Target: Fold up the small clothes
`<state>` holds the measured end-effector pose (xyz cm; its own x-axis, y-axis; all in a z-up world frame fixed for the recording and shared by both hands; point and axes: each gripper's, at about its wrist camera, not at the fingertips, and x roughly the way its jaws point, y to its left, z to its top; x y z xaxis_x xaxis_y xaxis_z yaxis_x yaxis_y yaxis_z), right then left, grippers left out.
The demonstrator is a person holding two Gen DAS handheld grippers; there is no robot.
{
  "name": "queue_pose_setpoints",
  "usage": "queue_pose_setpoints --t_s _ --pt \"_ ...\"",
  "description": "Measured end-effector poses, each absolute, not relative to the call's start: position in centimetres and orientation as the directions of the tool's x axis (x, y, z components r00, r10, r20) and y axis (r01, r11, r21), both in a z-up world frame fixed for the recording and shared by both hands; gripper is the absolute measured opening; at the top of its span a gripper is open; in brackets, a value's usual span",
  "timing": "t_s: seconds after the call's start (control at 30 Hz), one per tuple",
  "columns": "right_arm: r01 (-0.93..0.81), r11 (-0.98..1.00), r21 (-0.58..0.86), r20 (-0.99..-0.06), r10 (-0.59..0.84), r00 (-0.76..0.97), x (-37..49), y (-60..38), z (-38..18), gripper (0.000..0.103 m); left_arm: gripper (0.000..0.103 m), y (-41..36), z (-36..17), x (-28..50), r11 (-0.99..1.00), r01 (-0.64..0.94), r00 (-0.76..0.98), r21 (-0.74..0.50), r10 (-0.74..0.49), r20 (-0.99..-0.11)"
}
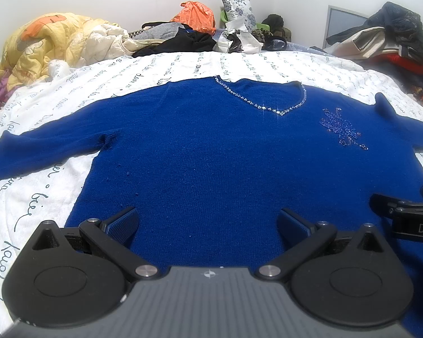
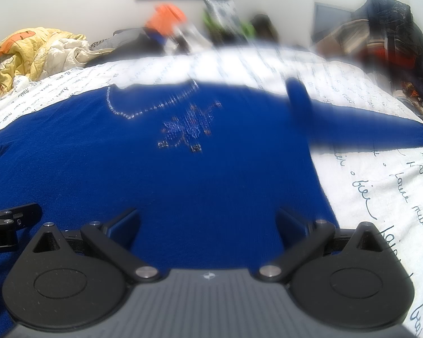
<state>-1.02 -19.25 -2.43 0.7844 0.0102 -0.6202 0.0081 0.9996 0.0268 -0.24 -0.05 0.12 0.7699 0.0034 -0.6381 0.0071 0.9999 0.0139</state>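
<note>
A royal-blue knit sweater (image 1: 211,146) lies flat, front up, on a white bedspread with script writing (image 1: 36,197). It has a rhinestone V-neck (image 1: 268,104) and a beaded flower motif (image 1: 341,129). Its sleeves spread to both sides. My left gripper (image 1: 208,222) is open and empty over the sweater's lower hem, left of centre. My right gripper (image 2: 208,222) is open and empty over the hem's right part, near the sweater's right side edge (image 2: 321,191). The sweater (image 2: 155,183) looks blurred in the right wrist view. Each gripper shows at the edge of the other's view.
A yellow quilt (image 1: 42,45) is bunched at the bed's far left. A pile of clothes and an orange bag (image 1: 196,17) lie at the far end. More clothes (image 1: 380,39) are heaped at the far right. A wall rises behind the bed.
</note>
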Motion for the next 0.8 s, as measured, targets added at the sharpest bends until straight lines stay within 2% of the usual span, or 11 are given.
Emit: queue_pose_setpoints --t_s 0.57,0.6,0.63,0.7,0.73,0.8 --pt "-0.012 1.000 0.025 -0.635 0.026 0.772 -1.0 -19.4 -2.2 0.103 0.103 0.0 0.1 -0.3 1.000 0.008 0.770 0.014 0.003 -0.638" --pt "-0.044 0.998 0.053 -0.655 0.068 0.753 -0.9 -19.9 -1.7 0.103 0.103 -0.1 0.1 -0.2 1.000 0.008 0.770 0.014 0.003 -0.638" --pt "-0.056 0.988 0.144 -0.647 0.137 0.750 -0.7 -21.3 -0.8 0.103 0.103 -0.1 0.1 -0.3 1.000 0.008 0.770 0.013 0.003 -0.638" --pt "-0.101 0.927 0.361 -0.518 0.289 0.805 -1.3 -25.8 0.9 0.103 0.103 -0.1 0.1 -0.2 1.000 0.007 0.770 0.014 0.004 -0.638" --pt "-0.110 0.893 0.437 -0.444 0.321 0.837 -1.5 -28.6 1.9 0.103 0.103 -0.1 0.1 -0.2 1.000 0.007 0.770 0.014 0.004 -0.638" --pt "-0.061 0.851 0.522 -0.362 0.286 0.887 -0.7 -34.7 3.2 0.103 0.103 -0.1 0.1 -0.2 1.000 0.007 0.770 0.014 0.003 -0.638"
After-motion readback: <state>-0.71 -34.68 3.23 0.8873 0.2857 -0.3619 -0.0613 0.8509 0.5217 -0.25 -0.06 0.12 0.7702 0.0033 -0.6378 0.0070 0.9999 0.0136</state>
